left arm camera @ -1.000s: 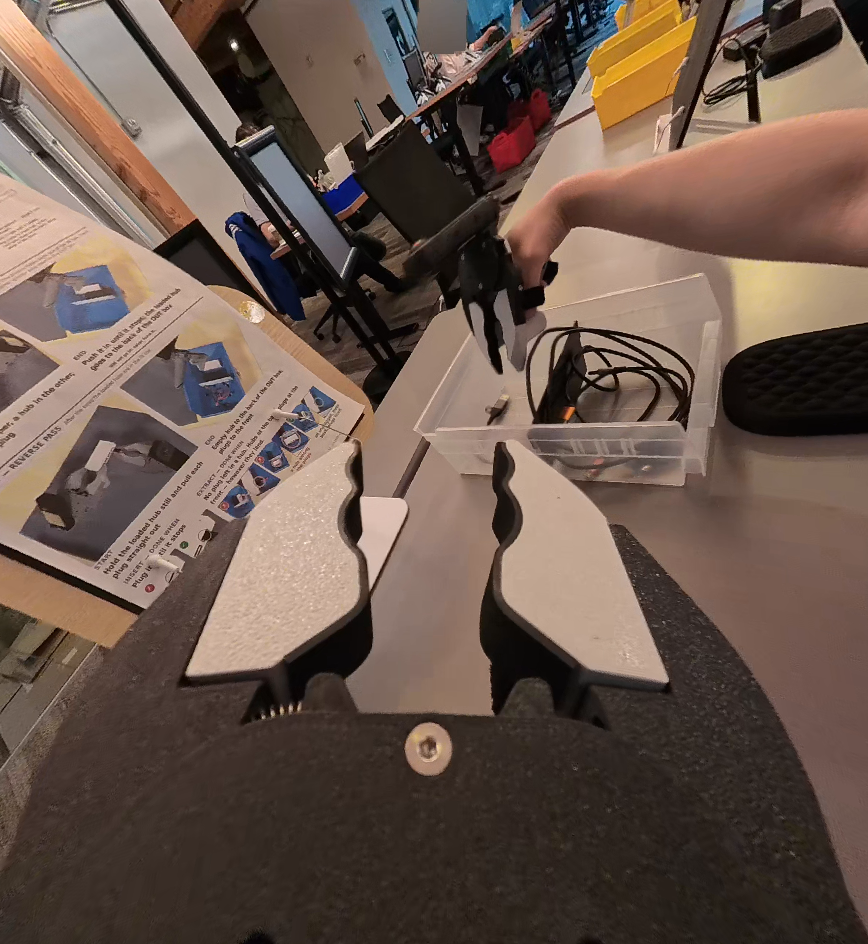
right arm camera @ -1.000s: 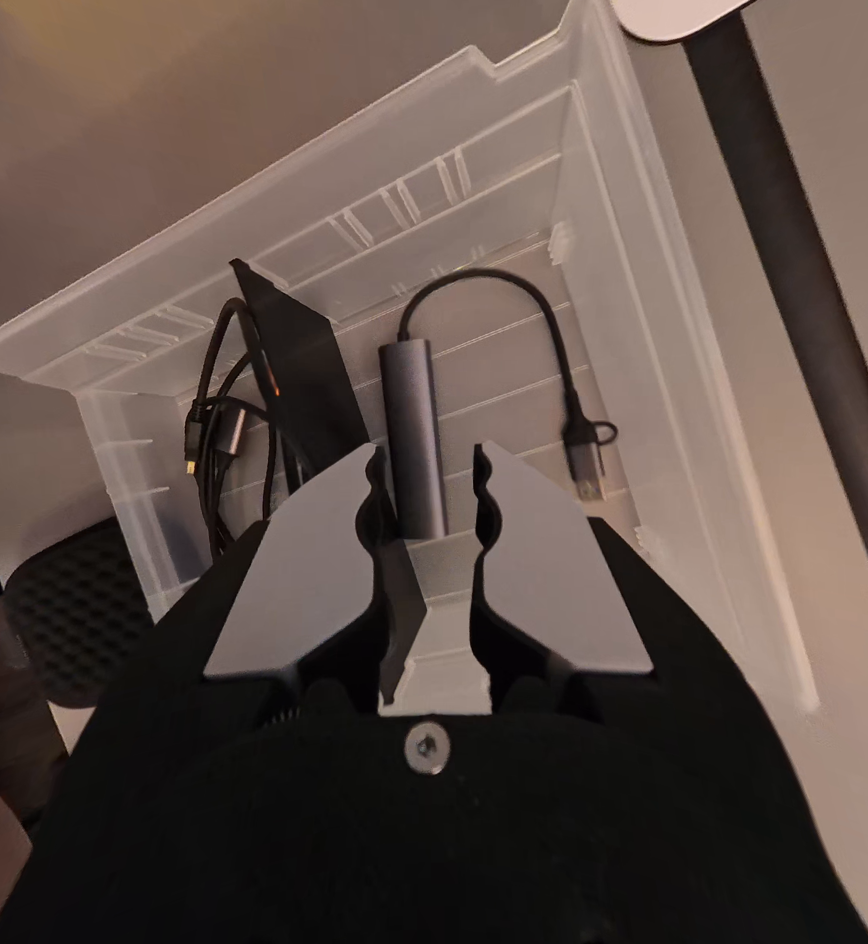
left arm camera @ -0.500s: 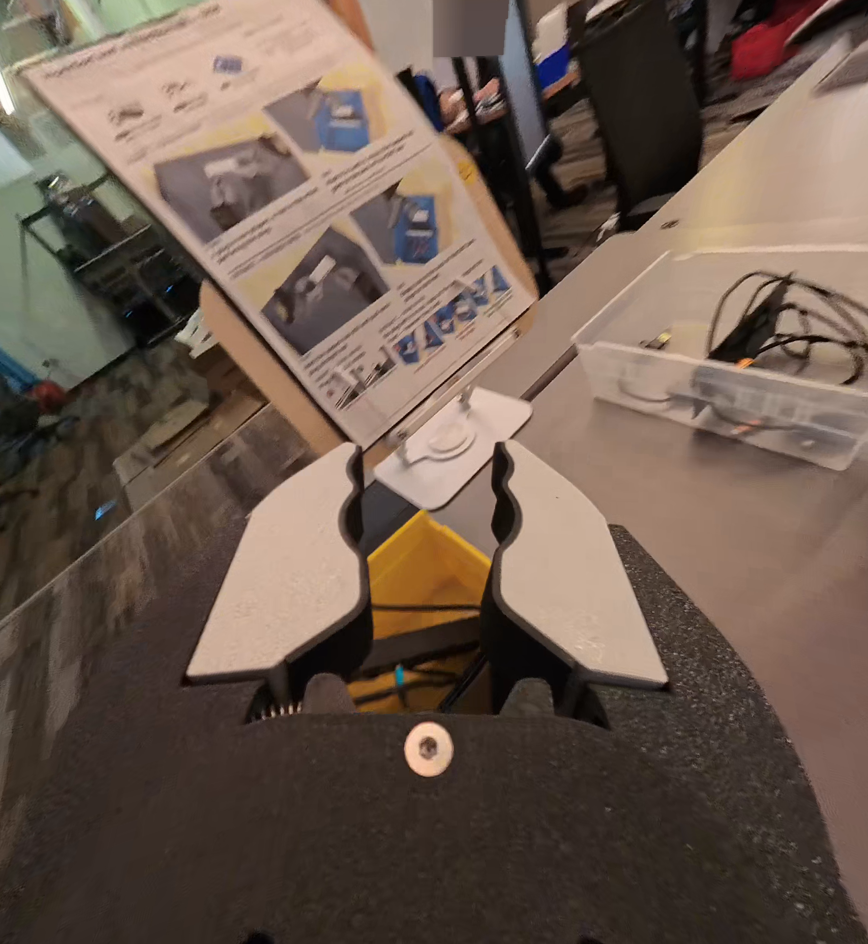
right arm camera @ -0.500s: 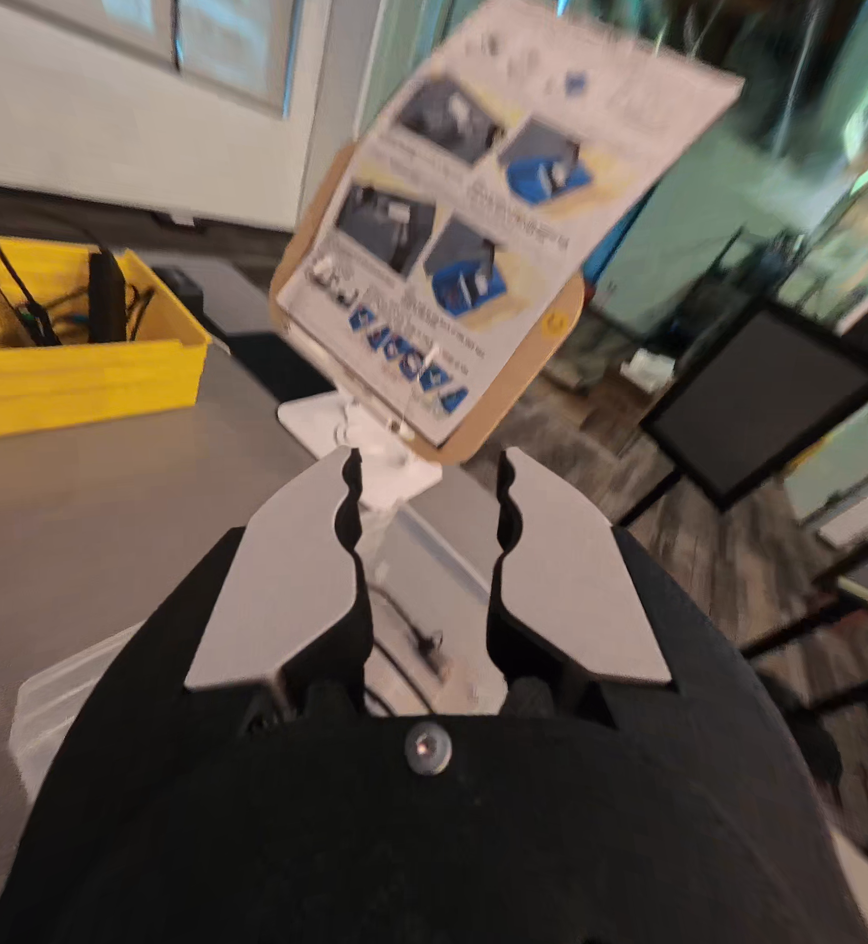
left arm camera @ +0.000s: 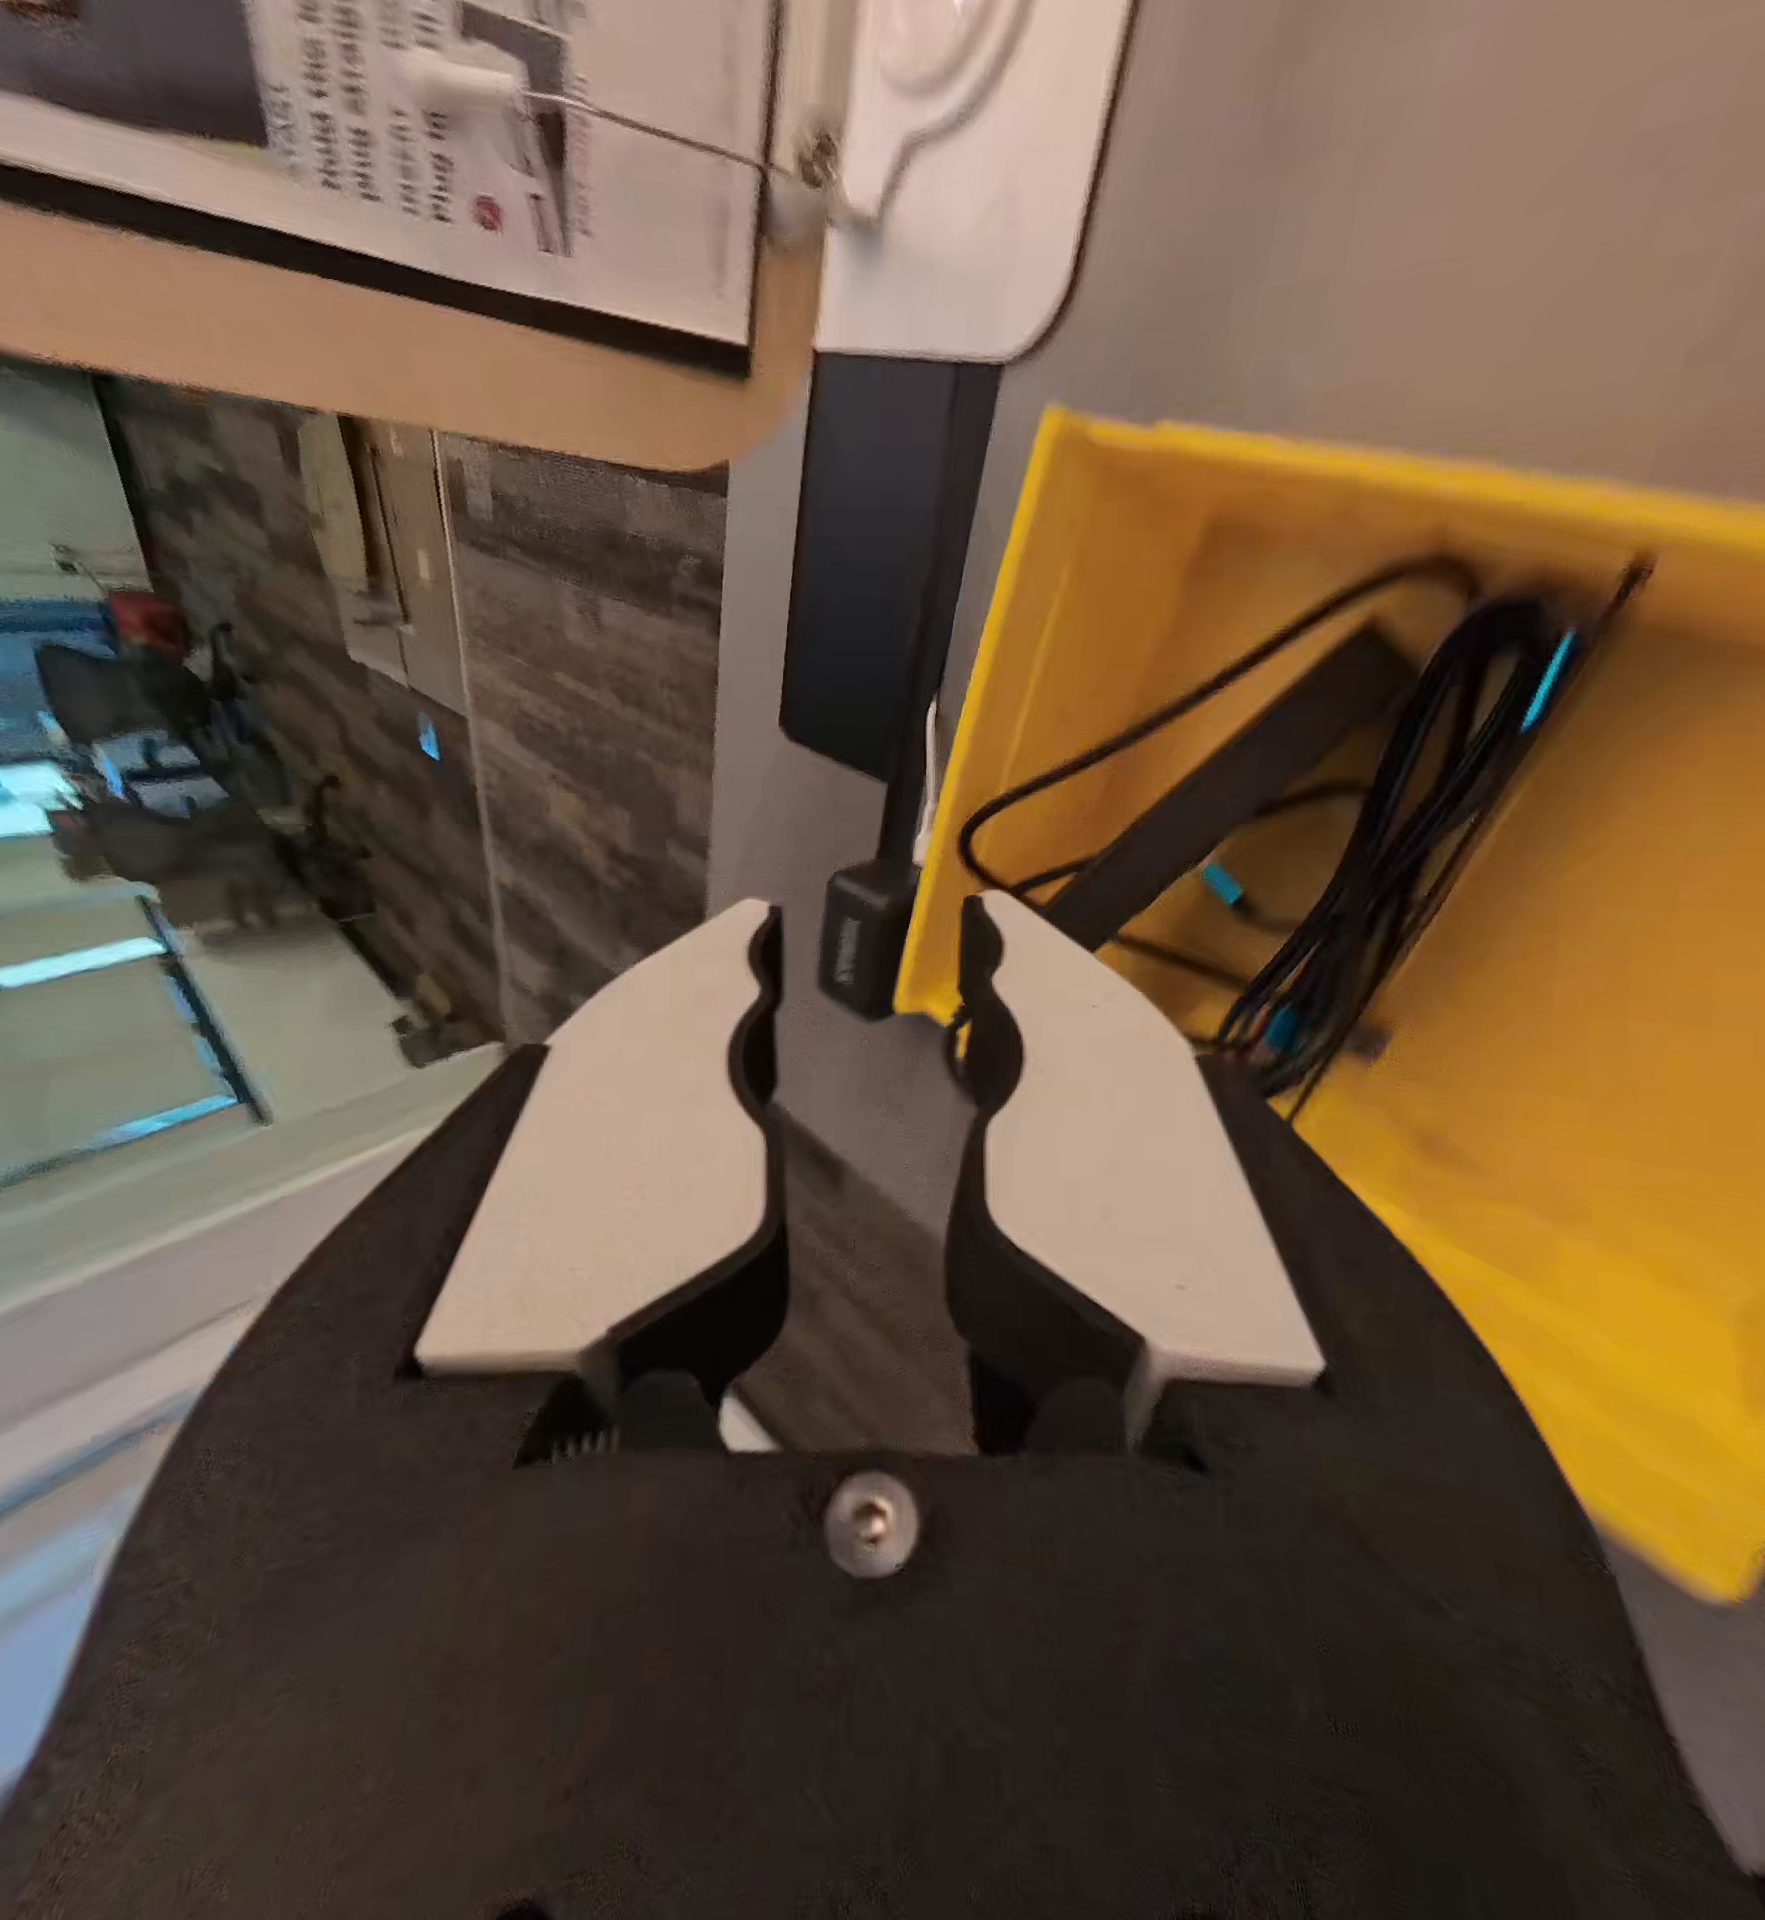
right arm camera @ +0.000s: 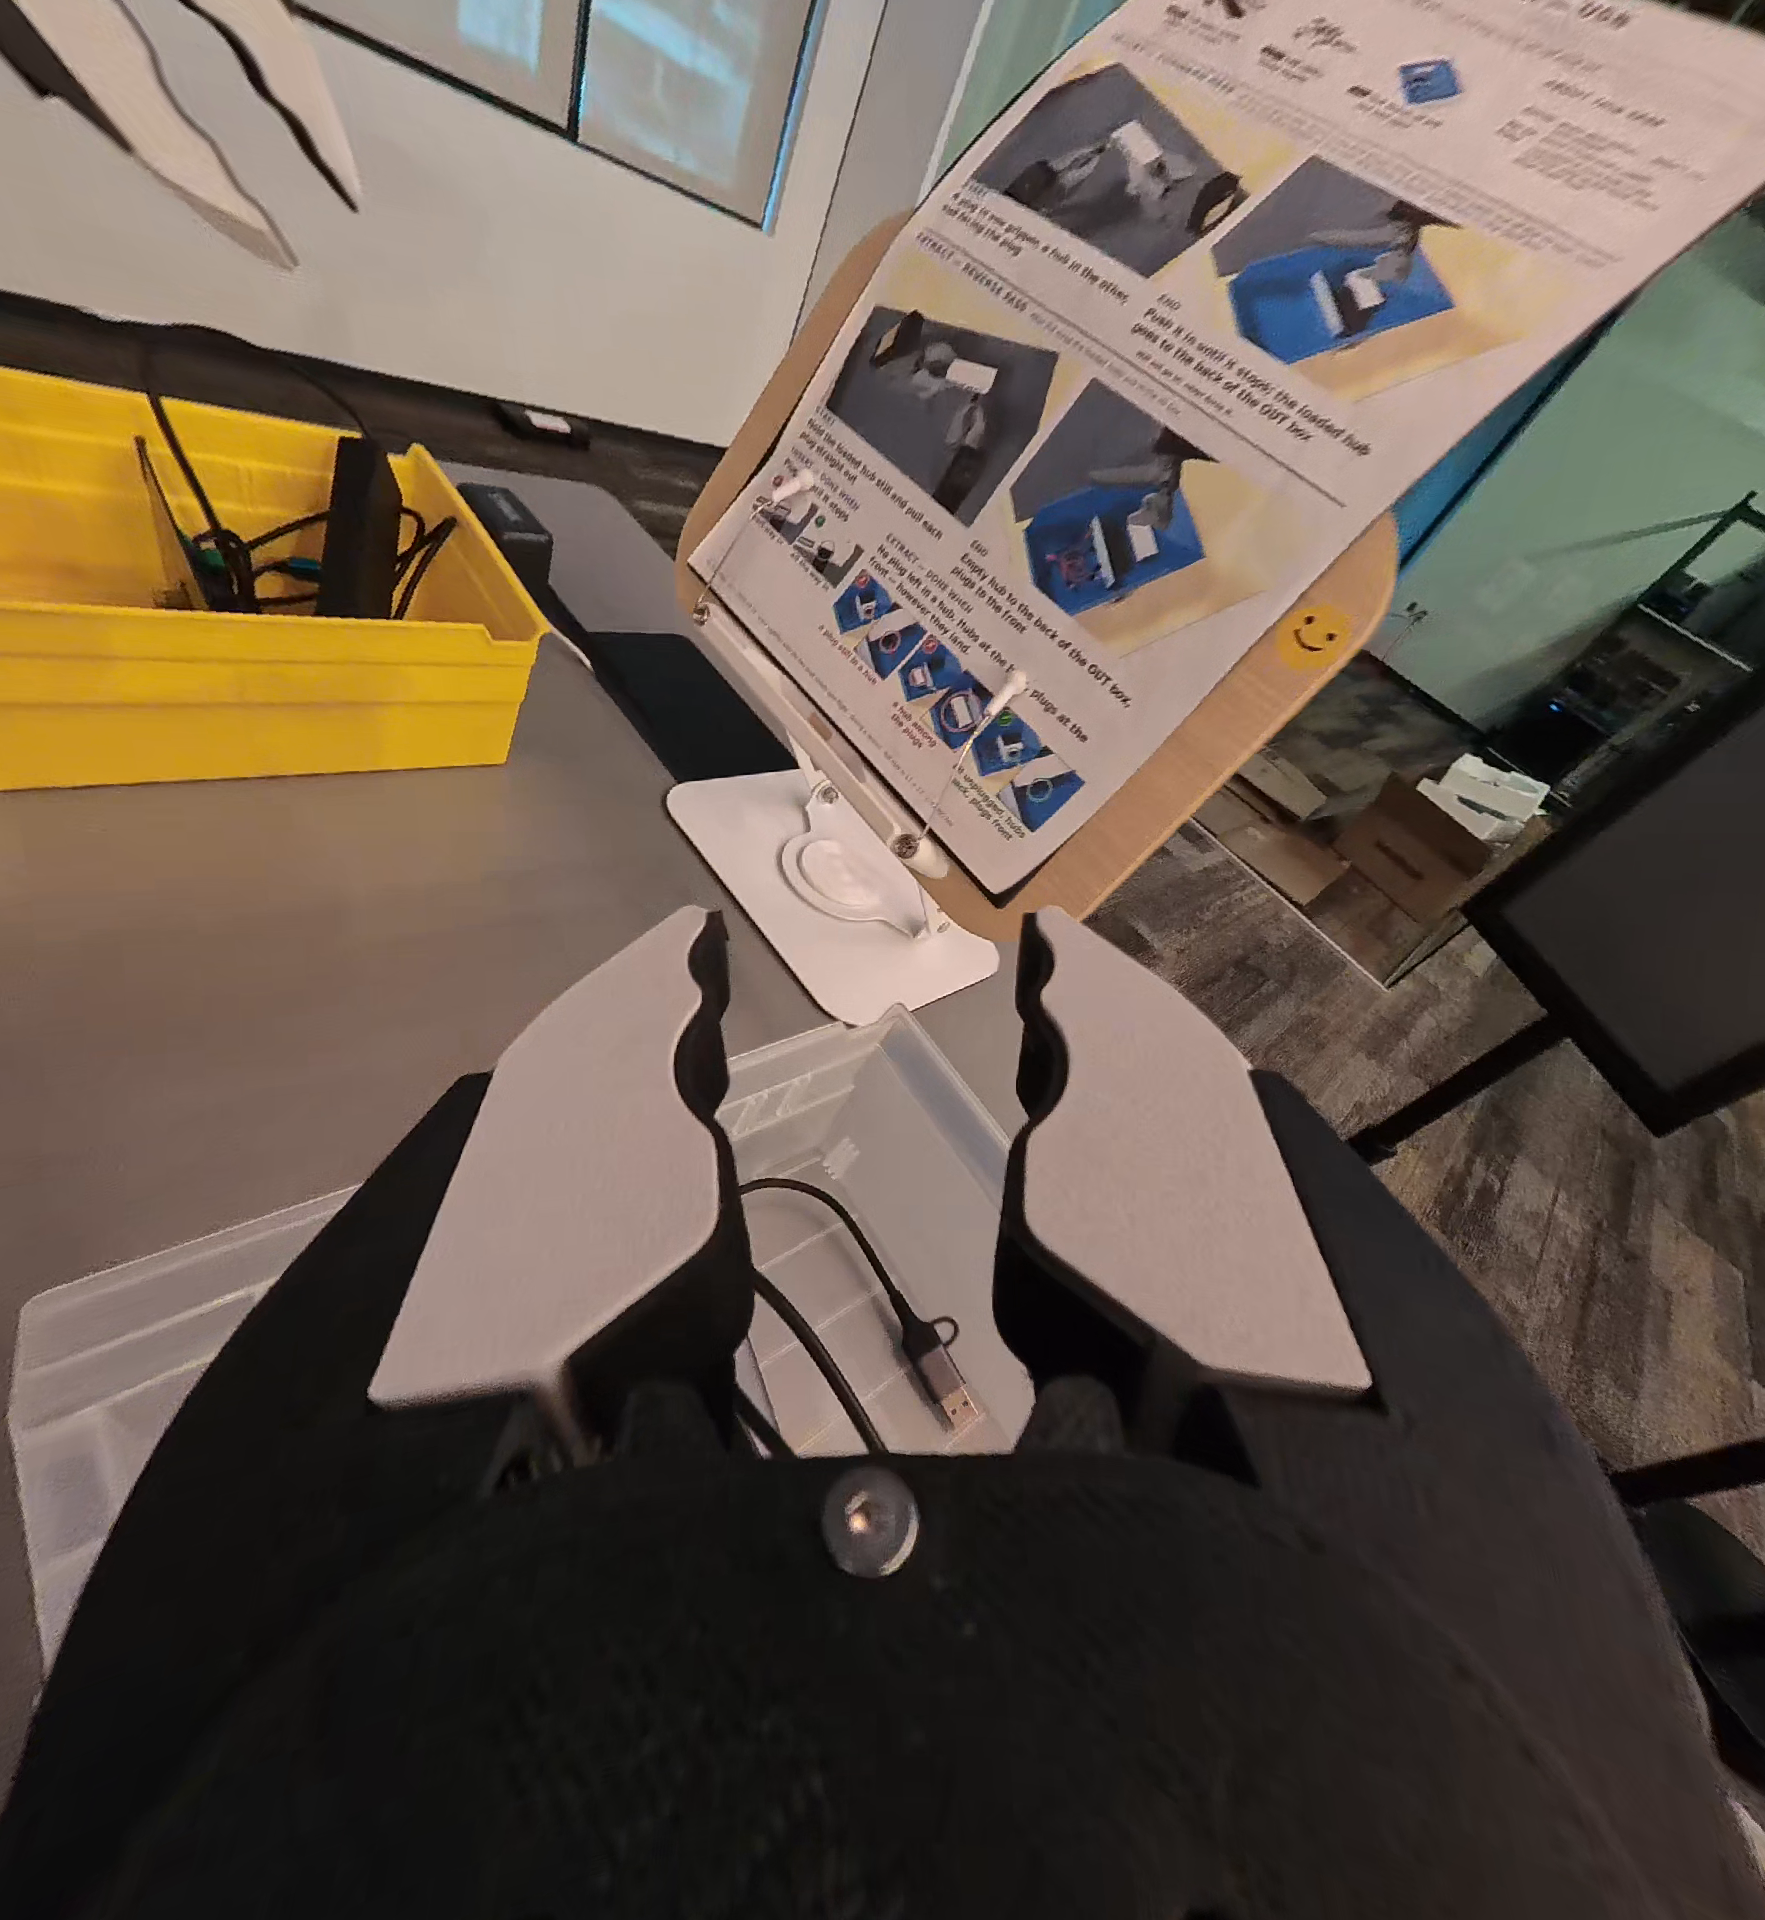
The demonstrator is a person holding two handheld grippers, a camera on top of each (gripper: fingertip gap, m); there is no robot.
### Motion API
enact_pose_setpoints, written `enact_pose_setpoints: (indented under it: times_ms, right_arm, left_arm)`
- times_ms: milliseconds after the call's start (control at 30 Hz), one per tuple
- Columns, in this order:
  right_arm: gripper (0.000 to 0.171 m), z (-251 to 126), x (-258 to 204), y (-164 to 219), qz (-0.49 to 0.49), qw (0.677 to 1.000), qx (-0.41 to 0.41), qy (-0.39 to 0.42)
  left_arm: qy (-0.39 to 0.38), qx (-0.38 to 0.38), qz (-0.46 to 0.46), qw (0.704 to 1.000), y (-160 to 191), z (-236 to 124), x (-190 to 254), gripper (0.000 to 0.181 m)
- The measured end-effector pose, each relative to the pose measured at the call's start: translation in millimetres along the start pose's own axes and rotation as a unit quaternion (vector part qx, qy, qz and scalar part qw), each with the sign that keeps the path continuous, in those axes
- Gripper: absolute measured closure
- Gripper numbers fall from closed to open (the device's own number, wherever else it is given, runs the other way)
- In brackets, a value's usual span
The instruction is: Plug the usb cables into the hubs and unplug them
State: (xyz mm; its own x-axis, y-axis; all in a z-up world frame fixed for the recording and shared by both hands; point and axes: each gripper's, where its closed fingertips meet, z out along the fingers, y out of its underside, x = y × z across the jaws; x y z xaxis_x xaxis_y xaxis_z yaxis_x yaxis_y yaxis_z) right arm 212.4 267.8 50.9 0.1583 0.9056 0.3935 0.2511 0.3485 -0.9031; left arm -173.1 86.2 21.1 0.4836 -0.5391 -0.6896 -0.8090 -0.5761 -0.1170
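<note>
Both grippers were held open and empty.
The left gripper [left arm camera: 870, 920] was pointed beside the yellow bin [left arm camera: 1626, 1195]; the right gripper [right arm camera: 870, 930] was held above the clear tray [right arm camera: 919, 1081].

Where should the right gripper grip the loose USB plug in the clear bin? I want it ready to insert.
Grip the USB plug by its dark housing behind the metal tip, coming down from above with a finger on each flat side. It lies flat on the clear bin floor, tip exposed, so the right gripper leaves the tip free.

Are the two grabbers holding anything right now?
No. The left gripper and the right gripper are both open and empty.
</note>
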Motion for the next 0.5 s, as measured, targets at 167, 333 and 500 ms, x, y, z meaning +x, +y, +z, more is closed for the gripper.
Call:
enact_pose_setpoints:
  times_ms: [167,333,500]
  right_arm:
    - [0.116,16,-13,1,-0.018,0.999,-0.007,-0.026]
    - [0.116,15,-15,0,-0.004,0.999,0.01,-0.032]
    - [0.113,16,-11,7,0.024,0.999,0.015,-0.04]
  left_arm:
    - [0.074,-0.031,0.165,0.983,15,42,29,0.145]
    - [0.161,-0.083,0.224,0.957,41,87,72,0.145]
    - [0.188,-0.13,0.245,0.942,70,110,78,0.13]
